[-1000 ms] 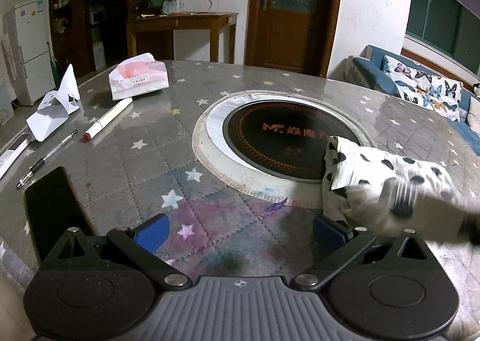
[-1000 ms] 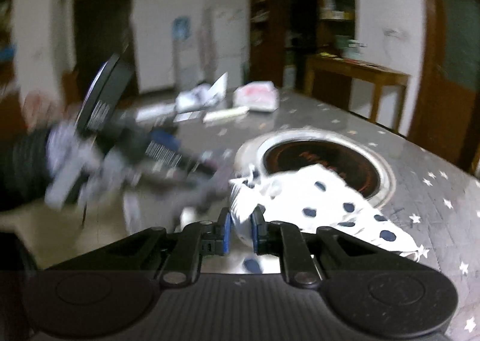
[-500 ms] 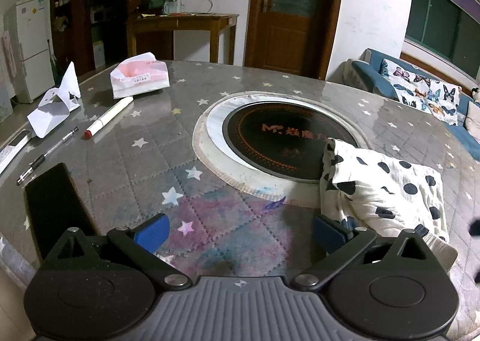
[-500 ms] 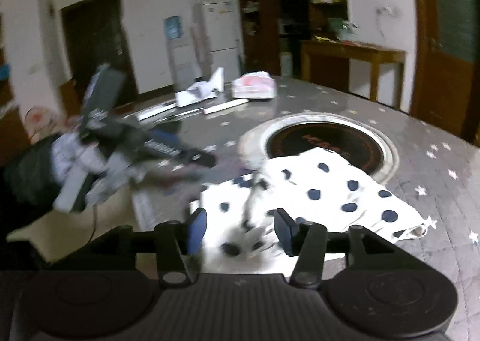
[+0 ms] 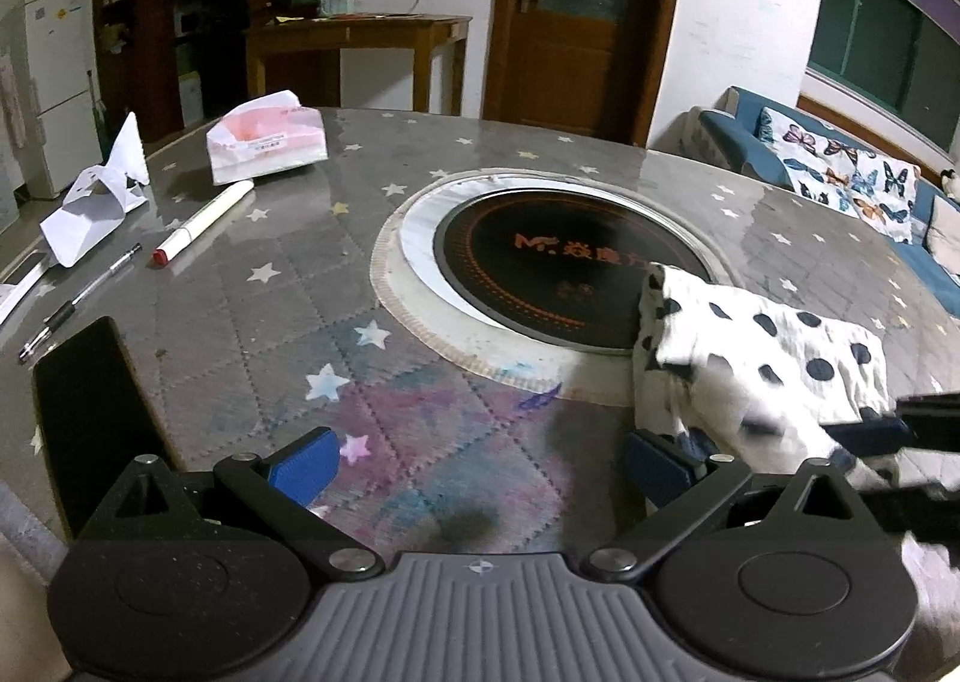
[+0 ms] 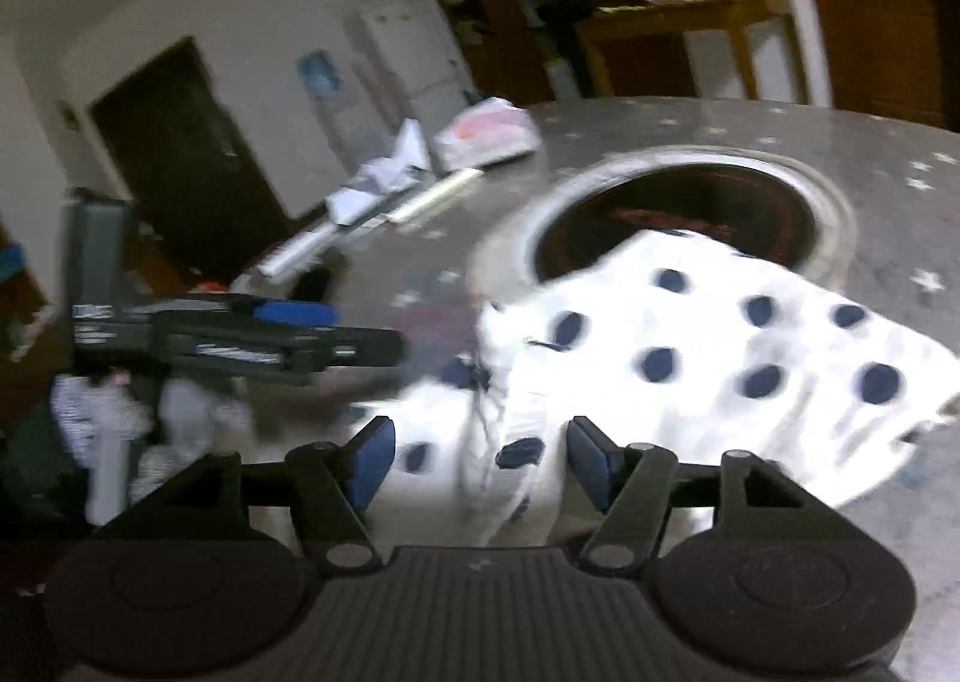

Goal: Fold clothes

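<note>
The polka-dot cloth [image 5: 774, 358] is lying bunched near the surface's [image 5: 288, 322] near right edge, one corner overlapping the round cooktop [image 5: 564, 268]. The right hand-held gripper [image 6: 480, 457] has just been opening; cloth is sitting between its pads, which are not pressing on it. The left hand-held gripper [image 5: 480, 463] is hovering wide open over bare surface, holding nothing.

Tissue pack [image 5: 267, 136], marker [image 5: 201, 223], phone [image 5: 87, 412]
</note>
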`<state>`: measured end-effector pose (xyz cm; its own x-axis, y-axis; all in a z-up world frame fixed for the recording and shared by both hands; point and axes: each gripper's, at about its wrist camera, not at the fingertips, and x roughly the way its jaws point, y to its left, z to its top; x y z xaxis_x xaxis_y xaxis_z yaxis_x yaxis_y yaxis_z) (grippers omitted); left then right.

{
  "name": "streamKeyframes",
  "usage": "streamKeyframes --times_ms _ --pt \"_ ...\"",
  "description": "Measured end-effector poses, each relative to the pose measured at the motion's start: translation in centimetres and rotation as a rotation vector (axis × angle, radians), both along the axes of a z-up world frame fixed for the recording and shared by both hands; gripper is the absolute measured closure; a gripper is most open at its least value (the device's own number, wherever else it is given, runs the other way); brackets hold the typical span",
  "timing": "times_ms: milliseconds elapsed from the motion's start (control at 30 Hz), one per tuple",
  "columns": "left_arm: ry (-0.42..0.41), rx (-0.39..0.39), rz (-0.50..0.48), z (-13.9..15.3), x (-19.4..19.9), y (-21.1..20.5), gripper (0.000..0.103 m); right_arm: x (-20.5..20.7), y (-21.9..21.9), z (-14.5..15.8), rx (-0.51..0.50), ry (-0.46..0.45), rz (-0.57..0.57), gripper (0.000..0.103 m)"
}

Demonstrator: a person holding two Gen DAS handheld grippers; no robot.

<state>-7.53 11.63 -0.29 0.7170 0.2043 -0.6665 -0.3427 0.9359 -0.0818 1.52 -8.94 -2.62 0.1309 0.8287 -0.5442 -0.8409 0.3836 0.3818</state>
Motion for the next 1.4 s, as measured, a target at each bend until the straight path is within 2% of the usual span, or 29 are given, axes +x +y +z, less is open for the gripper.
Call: streamKeyframes --times_ms 133,333,400,600,767,1033,1200,1300,1400 --pt "-0.014 0.002 0.021 0.5 0.0 0.5 0.000 -1.9 0.0 1.4 0.066 -0.008 0.084 0.034" --pt "-0.042 0.013 0.001 1.5 0.7 -0.1 0.000 -4.7 0.1 1.7 0.058 0.005 0.176 0.034" --pt "-0.049 0.025 -0.027 1.8 1.1 -0.8 0.000 -5.0 -0.5 2.1 0.068 -0.003 0.157 0.034" --pt "-0.039 0.068 -0.088 1.1 2.5 -3.1 0.000 -3.8 -2.5 2.1 0.056 -0.025 -0.004 0.034" --pt "-0.002 0.088 -0.130 -0.1 2.3 -4.2 0.000 -4.8 -2.5 0.4 0.014 -0.016 0.011 0.033" --pt "0.040 0.101 -0.140 -1.4 0.8 -4.4 0.000 -5.6 -2.7 -0.7 -0.011 -0.021 0.024 0.032" --pt "-0.004 0.110 -0.135 0.2 0.7 -4.5 0.000 -6.1 -2.8 0.1 0.023 -0.040 0.031 0.030" --pt "-0.058 0.109 -0.137 1.7 0.8 -4.8 0.000 -6.5 -2.4 -0.6 0.000 -0.047 0.042 0.029" --pt "-0.102 0.093 -0.177 2.6 1.2 -5.5 0.000 -6.8 -2.2 -0.9 -0.011 -0.053 0.049 0.028"
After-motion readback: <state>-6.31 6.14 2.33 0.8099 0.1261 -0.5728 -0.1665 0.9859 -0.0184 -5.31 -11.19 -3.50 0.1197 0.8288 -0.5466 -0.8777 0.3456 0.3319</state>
